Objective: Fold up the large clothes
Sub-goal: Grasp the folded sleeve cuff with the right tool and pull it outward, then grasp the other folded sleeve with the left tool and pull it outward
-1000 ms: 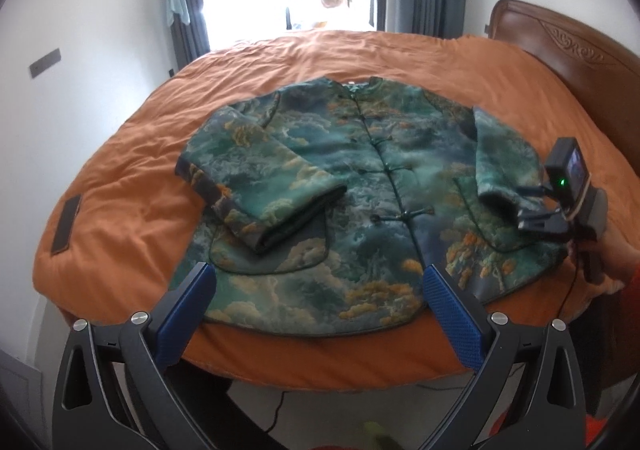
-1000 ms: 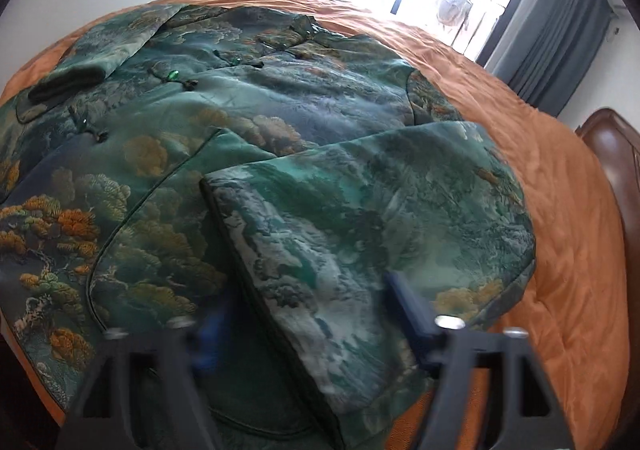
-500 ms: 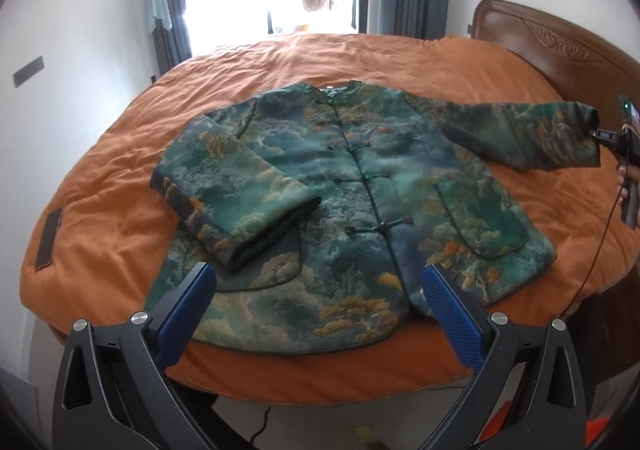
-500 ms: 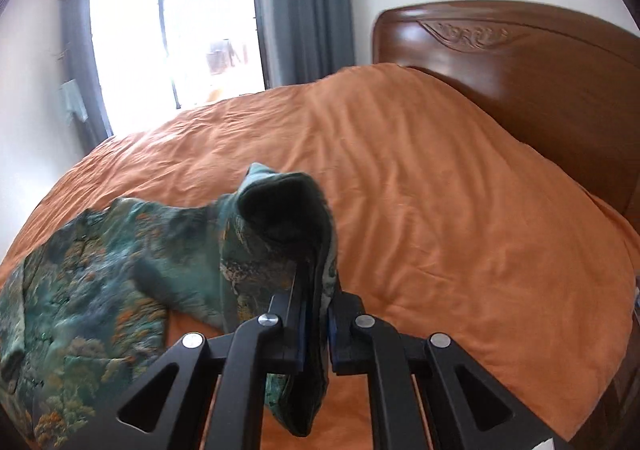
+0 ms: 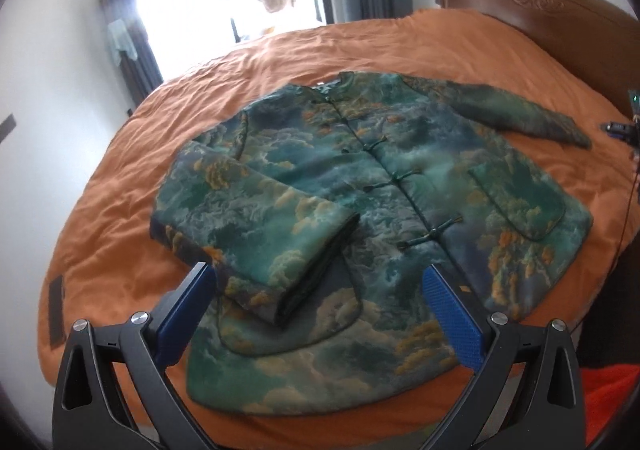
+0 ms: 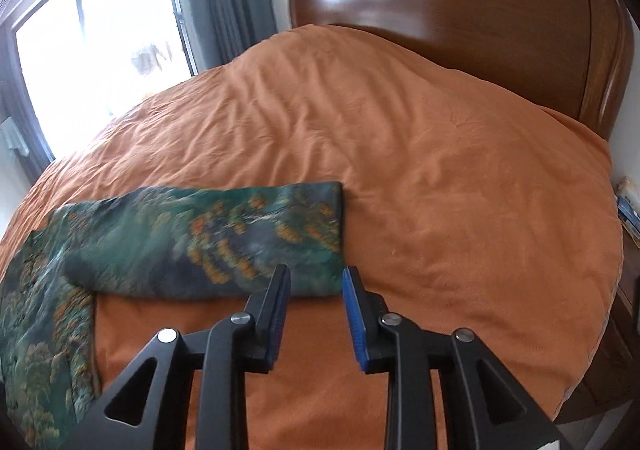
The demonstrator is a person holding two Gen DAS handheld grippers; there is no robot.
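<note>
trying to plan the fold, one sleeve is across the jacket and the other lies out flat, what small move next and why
Probably close the right tool on the cuff of the outstretched sleeve. It lies flat on the orange bedspread just ahead of the open tool, while the other sleeve is already folded across the jacket. The left tool hovers open over the hem.

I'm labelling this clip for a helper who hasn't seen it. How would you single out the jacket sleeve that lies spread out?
On the orange bed lies a green patterned jacket. The spread sleeve reaches flat toward the wooden headboard, its cuff just ahead of the open right gripper. The other sleeve is folded across the jacket's front.
</note>
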